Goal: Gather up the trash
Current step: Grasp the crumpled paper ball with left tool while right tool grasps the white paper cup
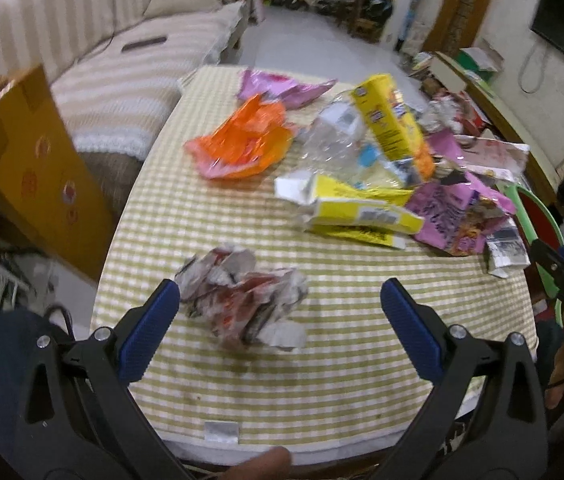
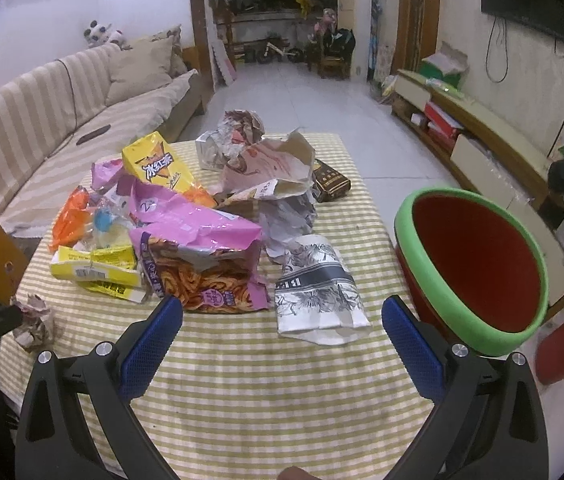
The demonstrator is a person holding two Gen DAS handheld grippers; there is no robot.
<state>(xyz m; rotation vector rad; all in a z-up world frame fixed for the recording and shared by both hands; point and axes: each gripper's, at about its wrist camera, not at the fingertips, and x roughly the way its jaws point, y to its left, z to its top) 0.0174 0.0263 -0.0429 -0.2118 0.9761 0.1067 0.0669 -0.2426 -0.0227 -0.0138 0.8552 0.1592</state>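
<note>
Trash is lying spread over the green-checked table [image 2: 266, 380], most of it heaped toward the far half. I am holding my left gripper [image 1: 280, 312] wide apart and empty over the near edge, its blue fingers [image 1: 150, 330] flanking a crumpled red-and-white wrapper [image 1: 244, 306] without touching it. Bare cloth is lying open between that wrapper and the pile beyond: an orange bag [image 1: 242, 146], a clear plastic bag [image 1: 338, 144] and flattened yellow cartons [image 1: 362, 216]. I am keeping my right gripper [image 2: 282, 328] spread and empty too, hovering over clear striped cloth near the table's front edge. Just ahead of its fingers are lying a pink snack bag [image 2: 206, 256] and a black-and-white paper bag [image 2: 318, 296]. Off the table's right edge, a red bin with a green rim [image 2: 474, 268] is standing tilted toward me, mouth open.
</note>
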